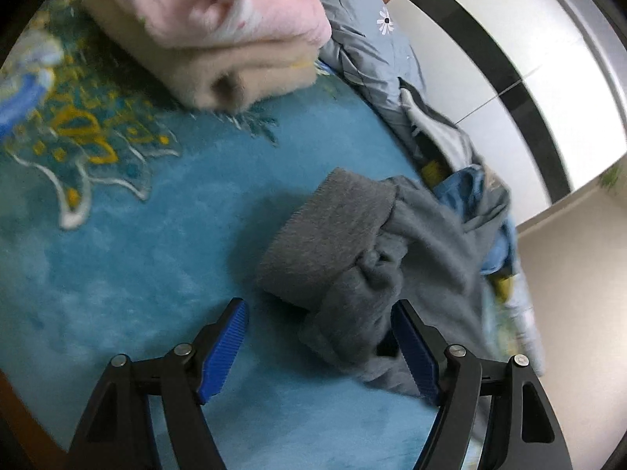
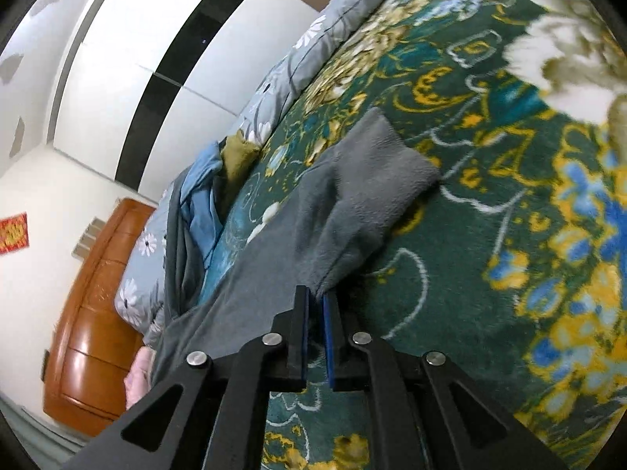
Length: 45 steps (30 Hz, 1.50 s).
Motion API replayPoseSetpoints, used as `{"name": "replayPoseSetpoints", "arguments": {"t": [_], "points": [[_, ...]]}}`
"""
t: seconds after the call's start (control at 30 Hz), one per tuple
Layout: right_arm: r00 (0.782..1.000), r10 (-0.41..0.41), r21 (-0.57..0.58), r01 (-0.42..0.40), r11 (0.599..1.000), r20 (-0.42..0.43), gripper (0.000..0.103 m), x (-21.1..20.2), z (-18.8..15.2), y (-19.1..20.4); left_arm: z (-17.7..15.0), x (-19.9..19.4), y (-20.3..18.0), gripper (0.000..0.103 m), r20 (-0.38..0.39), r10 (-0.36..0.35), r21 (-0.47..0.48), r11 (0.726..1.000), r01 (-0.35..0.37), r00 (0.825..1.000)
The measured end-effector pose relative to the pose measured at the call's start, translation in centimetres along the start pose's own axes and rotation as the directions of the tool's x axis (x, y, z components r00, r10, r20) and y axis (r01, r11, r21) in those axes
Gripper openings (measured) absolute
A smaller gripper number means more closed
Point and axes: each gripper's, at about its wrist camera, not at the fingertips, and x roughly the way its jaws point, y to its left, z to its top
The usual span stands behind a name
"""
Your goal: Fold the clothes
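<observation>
A grey fleece garment lies bunched on the teal patterned bedspread, one folded end raised. My left gripper hovers just over its near edge with the jaws wide apart. Its right pad lies against the fabric, while the left pad is over bare bedspread. In the right wrist view the same grey garment stretches away across the flowered bedspread. My right gripper has its pads nearly together, with the garment's near corner pinched at the tips.
A folded pink blanket rests on a folded beige one at the far side. A grey daisy-print quilt and crumpled blue cloth lie along the bed's edge. Beyond stand a white wardrobe and a wooden cabinet.
</observation>
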Motion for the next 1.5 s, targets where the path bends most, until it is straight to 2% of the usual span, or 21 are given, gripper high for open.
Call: {"name": "replayPoseSetpoints", "arguments": {"t": [0.03, 0.1, 0.17, 0.37, 0.43, 0.5, 0.53, 0.57, 0.63, 0.67, 0.73, 0.87, 0.97, 1.03, 1.07, 1.1, 1.2, 1.3, 1.37, 1.4, 1.5], "points": [[1.0, 0.008, 0.021, -0.008, 1.0, 0.004, 0.011, 0.0, 0.1, -0.3, 0.1, 0.2, 0.3, 0.078, -0.002, -0.029, -0.031, 0.999, 0.029, 1.0], [1.0, 0.018, 0.059, -0.02, 0.998, 0.023, 0.03, -0.1, 0.0, -0.8, 0.4, 0.5, 0.7, 0.078, -0.003, -0.084, -0.091, 0.992, 0.084, 0.996], [0.997, 0.055, 0.097, -0.059, 0.993, 0.047, 0.038, -0.2, 0.1, -1.4, 0.5, 0.5, 1.0, 0.078, 0.008, -0.104, -0.12, 0.987, 0.104, 0.995], [0.99, 0.067, 0.204, -0.092, 0.975, 0.125, 0.038, -0.4, 0.8, -2.6, 0.5, 0.7, 1.0, 0.074, 0.014, -0.174, -0.173, 0.97, 0.174, 0.985], [0.988, 0.055, 0.237, -0.089, 0.967, 0.144, 0.038, -0.2, 1.2, -2.8, 0.5, 1.0, 1.1, 0.068, 0.012, -0.191, -0.194, 0.962, 0.19, 0.981], [0.984, 0.057, 0.276, -0.103, 0.955, 0.171, 0.038, -0.2, 1.6, -3.3, 0.4, 1.4, 1.5, 0.054, 0.016, -0.187, -0.226, 0.956, 0.186, 0.982], [0.981, 0.058, 0.295, -0.112, 0.949, 0.186, 0.038, -0.2, 1.8, -3.6, 0.3, 1.7, 1.7, 0.051, 0.017, -0.184, -0.242, 0.953, 0.182, 0.983], [0.981, 0.052, 0.301, -0.108, 0.948, 0.188, 0.038, -0.1, 2.1, -3.6, 0.4, 1.8, 1.9, 0.049, 0.018, -0.188, -0.257, 0.948, 0.186, 0.982], [0.982, 0.033, 0.306, -0.09, 0.948, 0.185, 0.03, 0.1, 2.6, -3.5, 0.5, 2.0, 2.3, 0.047, 0.025, -0.197, -0.285, 0.938, 0.195, 0.98], [0.983, 0.021, 0.306, -0.076, 0.949, 0.18, 0.022, 0.2, 2.8, -3.4, 0.6, 2.0, 2.3, 0.041, 0.029, -0.192, -0.287, 0.939, 0.192, 0.981], [0.984, 0.013, 0.303, -0.067, 0.951, 0.177, 0.015, 0.4, 3.5, -3.0, 0.9, 1.9, 2.3, 0.028, 0.036, -0.182, -0.288, 0.94, 0.185, 0.983], [0.985, 0.016, 0.27, -0.063, 0.961, 0.174, 0.012, 0.5, 5.3, -1.5, 2.7, 1.7, 0.6, 0.015, 0.036, -0.159, -0.252, 0.954, 0.163, 0.987], [0.978, 0.058, 0.199, -0.098, 0.975, 0.199, 0.012, -0.9, 7.5, 1.1, 4.5, 0.5, -1.9, 0.014, 0.062, -0.186, -0.184, 0.964, 0.194, 0.981], [0.966, 0.118, 0.114, -0.147, 0.983, 0.232, 0.011, -2.8, 9.0, 3.8, 5.7, -1.2, -4.2, 0.013, 0.089, -0.222, -0.106, 0.967, 0.231, 0.971], [0.957, 0.148, 0.077, -0.172, 0.982, 0.251, 0.01, -3.7, 9.3, 4.9, 6.2, -2.3, -5.4, 0.014, 0.102, -0.242, -0.059, 0.967, 0.249, 0.965], [0.946, 0.179, 0.039, -0.197, 0.98, 0.269, 0.0, -4.6, 9.6, 5.9, 6.2, -3.4, -5.9, 0.013, 0.111, -0.252, -0.023, 0.966, 0.256, 0.961], [0.926, 0.198, -0.057, -0.19, 0.98, 0.322, 0.0, -7.8, 8.3, 6.4, 5.2, -5.1, -5.6, 0.014, 0.123, -0.243, 0.044, 0.97, 0.239, 0.962], [0.967, 0.08, 0.004, -0.084, 0.996, 0.243, 0.0, -7.0, 6.3, 2.7, 3.5, -3.2, -1.9, 0.014, 0.062, -0.145, 0.021, 0.989, 0.144, 0.988], [0.975, 0.055, 0.082, -0.074, 0.994, 0.214, 0.0, -6.0, 5.2, 0.0, 2.7, -1.7, 0.8, 0.014, 0.029, -0.13, -0.061, 0.989, 0.132, 0.991], [0.979, 0.044, 0.12, -0.069, 0.99, 0.199, 0.0, -5.5, 4.6, -1.4, 2.6, -1.6, 1.2, 0.014, 0.032, -0.127, -0.067, 0.989, 0.129, 0.991], [0.986, 0.026, 0.126, -0.047, 0.991, 0.165, 0.002, -4.4, 3.9, -1.8, 2.3, -1.4, 1.7, 0.014, 0.039, -0.119, -0.064, 0.991, 0.121, 0.992]]}}
